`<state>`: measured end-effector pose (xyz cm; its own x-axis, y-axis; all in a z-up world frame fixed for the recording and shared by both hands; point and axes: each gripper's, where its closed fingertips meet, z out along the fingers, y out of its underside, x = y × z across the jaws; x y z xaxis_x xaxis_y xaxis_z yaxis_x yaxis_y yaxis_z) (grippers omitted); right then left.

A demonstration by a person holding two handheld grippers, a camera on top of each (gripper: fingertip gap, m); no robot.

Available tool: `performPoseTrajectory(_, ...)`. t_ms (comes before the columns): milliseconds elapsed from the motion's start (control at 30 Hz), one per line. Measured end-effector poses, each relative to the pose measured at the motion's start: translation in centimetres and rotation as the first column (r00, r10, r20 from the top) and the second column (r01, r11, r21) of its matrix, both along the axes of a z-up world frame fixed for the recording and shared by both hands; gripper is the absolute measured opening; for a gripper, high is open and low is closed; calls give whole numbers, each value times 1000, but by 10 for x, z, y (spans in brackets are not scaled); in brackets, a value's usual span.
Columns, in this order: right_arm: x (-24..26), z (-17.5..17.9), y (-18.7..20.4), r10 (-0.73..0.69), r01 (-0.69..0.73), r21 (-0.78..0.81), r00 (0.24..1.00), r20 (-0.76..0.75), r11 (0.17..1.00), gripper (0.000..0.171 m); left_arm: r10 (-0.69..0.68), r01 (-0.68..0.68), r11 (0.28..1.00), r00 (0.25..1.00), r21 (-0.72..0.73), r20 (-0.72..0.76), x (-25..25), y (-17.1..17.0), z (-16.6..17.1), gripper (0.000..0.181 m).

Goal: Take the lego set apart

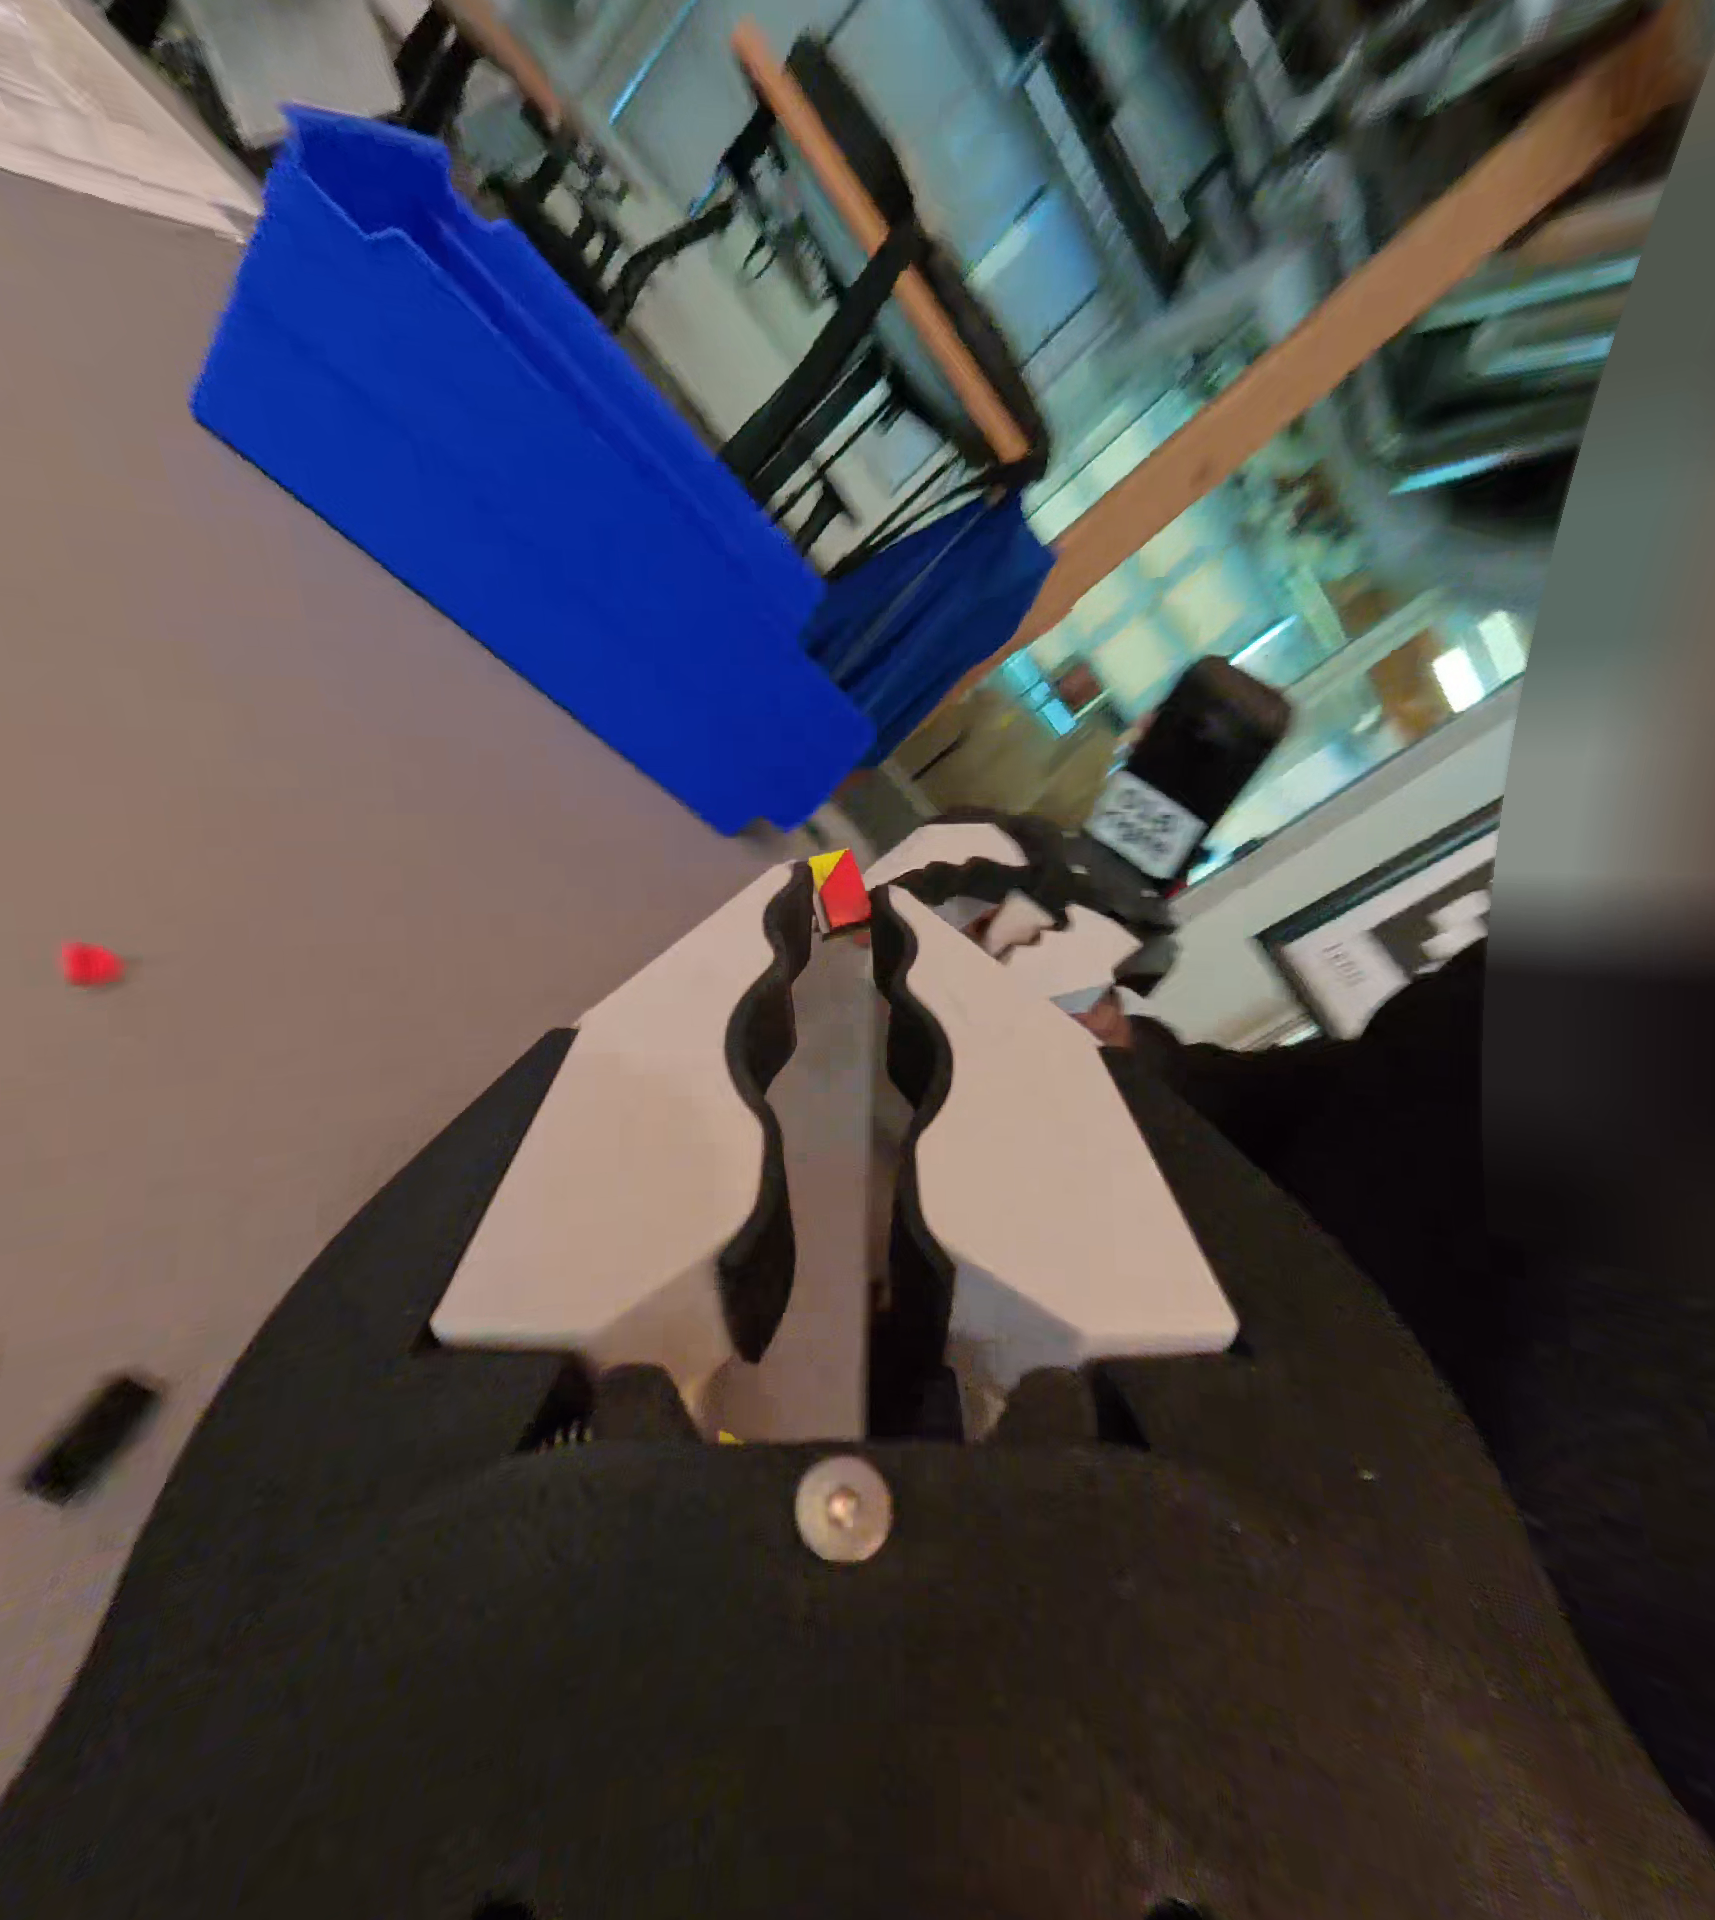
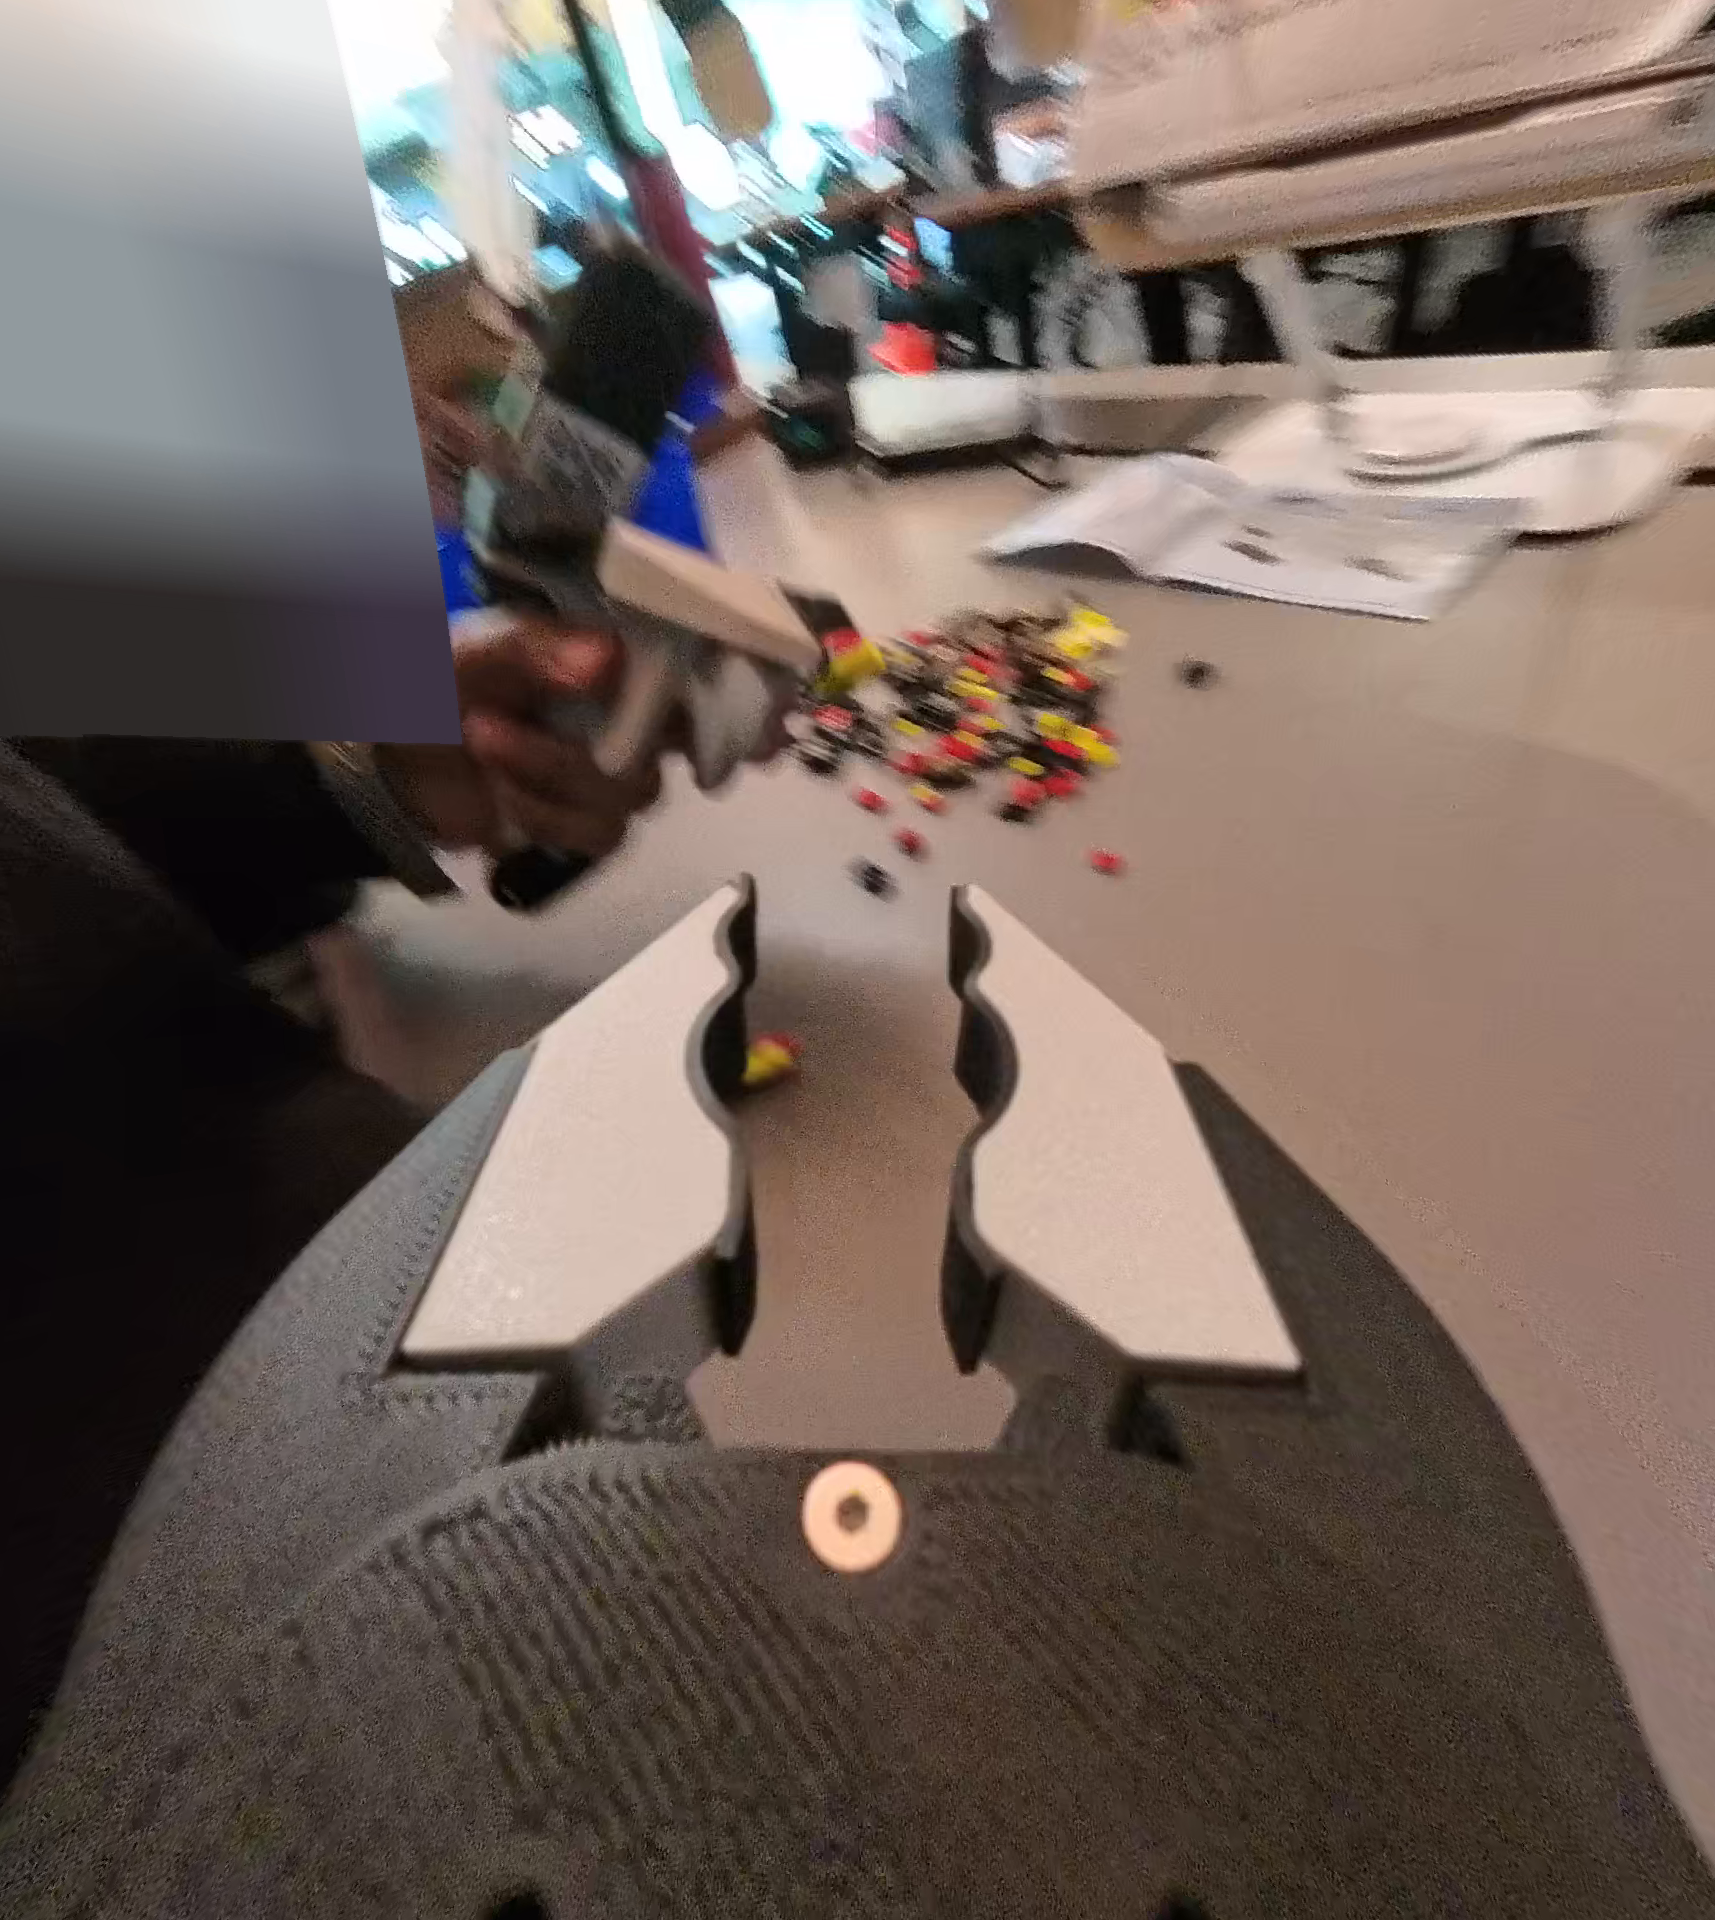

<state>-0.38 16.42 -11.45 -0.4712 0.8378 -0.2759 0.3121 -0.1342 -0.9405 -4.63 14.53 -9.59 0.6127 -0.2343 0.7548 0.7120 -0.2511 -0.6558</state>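
- Bricks lie scattered on the grey table [image 2: 1404, 935]; taking the loose pile [image 2: 988, 717] of red, yellow and black pieces as landmark, everything here is placed against it.
- Left of the pile, and touching its near-left edge in the right wrist view, the left gripper [image 1: 840, 902] is held in a person's hand [image 2: 541, 748]. Its jaws are nearly shut, clamped at the very tips on a small red-and-yellow lego piece [image 1: 838, 894].
- Behind and left of the pile stands a blue bin [image 1: 520, 468], seen best from the left wrist view.
- In front of the pile, well clear of it, hangs the right gripper [image 2: 853, 904]. Its jaws stand moderately apart and hold nothing.
- Between that gripper's fingers, on the table nearer than the pile, lies a stray red-and-yellow brick [image 2: 770, 1058]; a few single red and black pieces lie between it and the pile.
- Right of and behind the pile rests an unfolded white sheet [image 2: 1300, 540].
- Handling, as I judge it: the held piece is light, rigid, smooth plastic and likely to twist or pop out of a tip grip. The free gripper would best pinch one colour across its flat sides, close to the seam, and peel rather than pull straight.
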Motion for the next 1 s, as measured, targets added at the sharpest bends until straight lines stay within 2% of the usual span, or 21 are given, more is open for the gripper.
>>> performPoseTrajectory(100, -5, 11, -33, 137, -129, -228, 990, 19, 965, 19, -11, 3, 997, 995, 79, 96, 18, -25, 0, 7)
performPoseTrajectory(167, -12, 13, -47, 204, -171, -380, 978, 50, 909, 25, -16, 7, 996, 995, 90, 98, 26, -33, 1, 7)
performPoseTrajectory(267, -16, 15, -56, 271, -193, -537, 960, 69, 821, 24, -1, 8, 998, 994, 70, -106, 31, -37, -3, 7)
performPoseTrajectory(367, -13, 8, -57, 313, -198, -589, 945, 98, 783, 19, 9, 3, 1000, 909, 28, -416, 37, -36, -14, 8)
performPoseTrajectory(433, -10, 7, -53, 338, -194, -649, 936, 103, 735, 3, 12, 2, 1000, 855, 26, -518, 43, -35, -17, 8)
performPoseTrajectory(467, -9, 8, -50, 346, -191, -679, 933, 99, 709, 2, 16, -6, 1000, 837, 21, -547, 44, -34, -18, 8)
performPoseTrajectory(633, -3, -2, -50, 402, -176, -739, 905, 138, 650, 11, -20, 9, 1000, 765, -20, -644, 53, -30, -29, 8)
performPoseTrajectory(867, 2, -15, -50, 444, -159, -736, 871, 209, 658, 3, -27, 6, 1000, 674, -30, -739, 59, -27, -36, 7)
performPoseTrajectory(1000, 0, -13, -45, 406, -170, -691, 893, 193, 703, 2, -5, -19, 999, 709, -26, -705, 57, -25, -35, 10)
